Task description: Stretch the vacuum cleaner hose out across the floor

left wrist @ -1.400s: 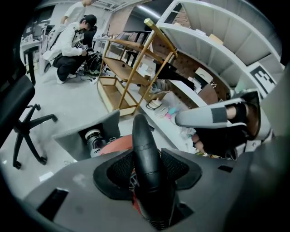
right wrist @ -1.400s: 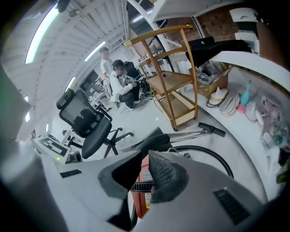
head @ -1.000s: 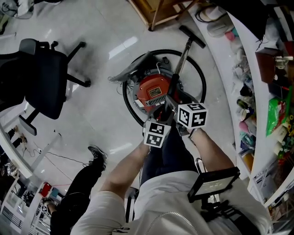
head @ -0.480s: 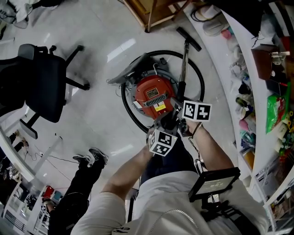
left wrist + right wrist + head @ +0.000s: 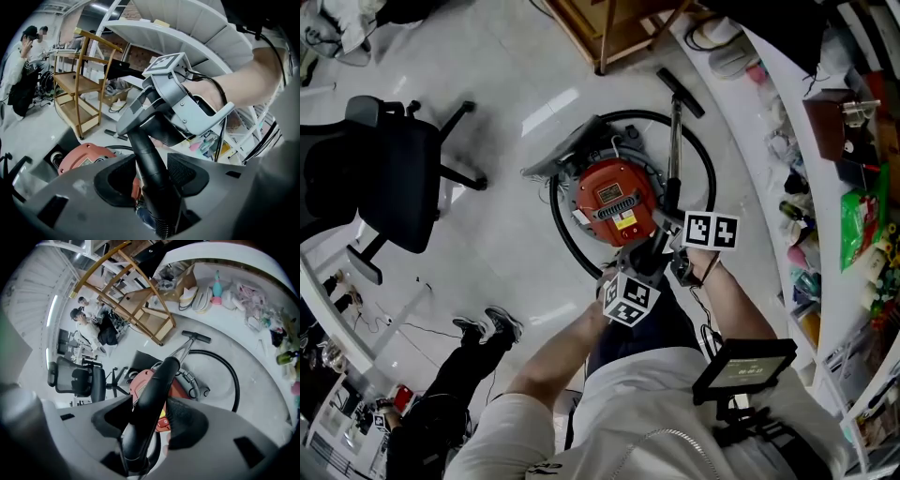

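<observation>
Black ribbed hose [image 5: 149, 157] clamped tight by left gripper [image 5: 152, 177] and right gripper [image 5: 150, 420]; red round vacuum cleaner [image 5: 614, 199] at twelve o'clock, label unreadable.

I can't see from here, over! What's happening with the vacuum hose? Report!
Left claw, right claw: both shut on hose handle. Hose coiled round red vacuum. Office chair left, wooden rack ahead.

Overhead and close-up views sharing vacuum [image 5: 614, 202]
</observation>
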{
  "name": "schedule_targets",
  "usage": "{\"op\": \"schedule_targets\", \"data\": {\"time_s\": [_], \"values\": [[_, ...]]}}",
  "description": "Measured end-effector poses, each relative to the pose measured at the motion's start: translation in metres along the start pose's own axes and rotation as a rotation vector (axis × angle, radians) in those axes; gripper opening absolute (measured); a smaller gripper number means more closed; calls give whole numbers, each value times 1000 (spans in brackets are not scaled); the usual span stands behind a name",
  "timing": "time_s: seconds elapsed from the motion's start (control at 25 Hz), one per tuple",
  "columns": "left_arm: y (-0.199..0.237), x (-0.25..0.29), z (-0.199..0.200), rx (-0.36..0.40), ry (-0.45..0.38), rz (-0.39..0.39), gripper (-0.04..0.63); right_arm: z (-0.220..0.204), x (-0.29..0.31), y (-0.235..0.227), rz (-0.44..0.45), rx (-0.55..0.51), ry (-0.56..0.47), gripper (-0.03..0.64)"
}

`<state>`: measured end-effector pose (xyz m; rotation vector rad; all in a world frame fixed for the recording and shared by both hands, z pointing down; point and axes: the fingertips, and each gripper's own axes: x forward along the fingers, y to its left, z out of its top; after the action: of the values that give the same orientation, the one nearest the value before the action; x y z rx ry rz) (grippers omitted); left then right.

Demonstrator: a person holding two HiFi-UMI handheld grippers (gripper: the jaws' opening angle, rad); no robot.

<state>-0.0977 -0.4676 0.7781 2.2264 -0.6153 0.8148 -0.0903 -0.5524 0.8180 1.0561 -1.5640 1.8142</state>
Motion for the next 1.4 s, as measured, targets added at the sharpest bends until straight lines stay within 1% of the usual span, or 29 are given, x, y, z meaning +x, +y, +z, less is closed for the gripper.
{"op": "schedule_targets", "data": {"time_s": [0.24, 0.48, 0.68, 1.0, 1.24, 1.4], "values": [[-18, -10, 8, 47, 3, -25, 192, -6, -21, 0, 59, 67, -39, 216], [-37, -18, 12, 83, 18, -57, 192, -16, -40, -2, 149, 171, -98, 210], [-46, -20, 6, 59, 22, -96, 196, -25, -43, -5, 157, 181, -103, 207], [-51, -15, 4, 12, 14, -166, 201, -27, -46, -11, 161, 204, -103, 199], [-51, -22, 25, 4, -4, -187, 201, -18, -55, -8, 185, 242, -129, 198], [-52, -27, 37, 18, -5, -200, 201, -12, -65, -4, 214, 281, -165, 198]]}}
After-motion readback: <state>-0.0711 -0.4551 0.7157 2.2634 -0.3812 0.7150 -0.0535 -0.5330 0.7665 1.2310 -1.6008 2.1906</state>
